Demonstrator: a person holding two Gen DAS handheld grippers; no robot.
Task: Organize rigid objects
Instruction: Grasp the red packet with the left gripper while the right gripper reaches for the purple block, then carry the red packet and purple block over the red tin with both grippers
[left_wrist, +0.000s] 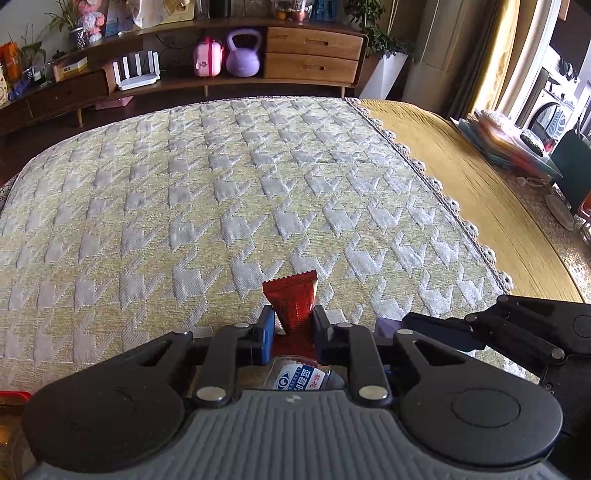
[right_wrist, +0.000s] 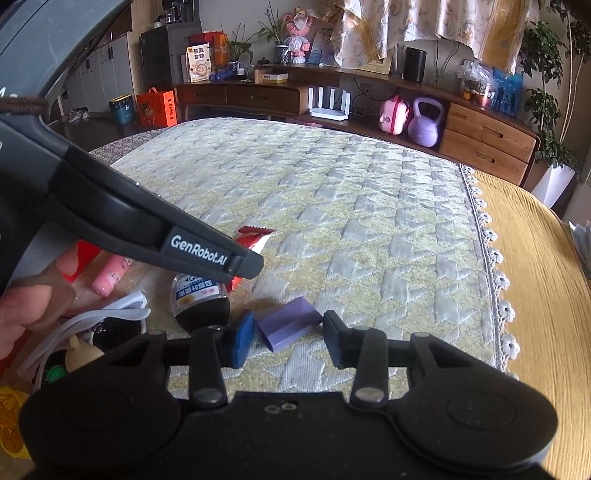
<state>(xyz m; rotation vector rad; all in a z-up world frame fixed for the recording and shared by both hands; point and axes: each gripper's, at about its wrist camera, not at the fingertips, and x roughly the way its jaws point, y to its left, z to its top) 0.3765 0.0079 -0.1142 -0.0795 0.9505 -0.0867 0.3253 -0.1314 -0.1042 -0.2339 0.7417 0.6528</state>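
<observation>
A red foil snack packet (left_wrist: 293, 302) sticks up between the fingers of my left gripper (left_wrist: 293, 323), which is shut on it just above the houndstooth mat (left_wrist: 221, 184). The right wrist view shows the same packet (right_wrist: 255, 236) behind the left gripper's finger (right_wrist: 236, 264). A purple block (right_wrist: 291, 321) lies on the mat between the pads of my right gripper (right_wrist: 290, 338), and the pads are closed against its ends. A small bottle with dark contents (right_wrist: 201, 299) lies on its side just left of the block, under the left gripper.
At the left of the mat lie a pink tube (right_wrist: 110, 275), white sunglasses (right_wrist: 118, 317) and a small pale figure (right_wrist: 79, 352), beside a person's hand (right_wrist: 26, 310). A yellow cloth (right_wrist: 535, 295) covers the table beyond the lace edge. A stack of folders (left_wrist: 509, 144) sits far right.
</observation>
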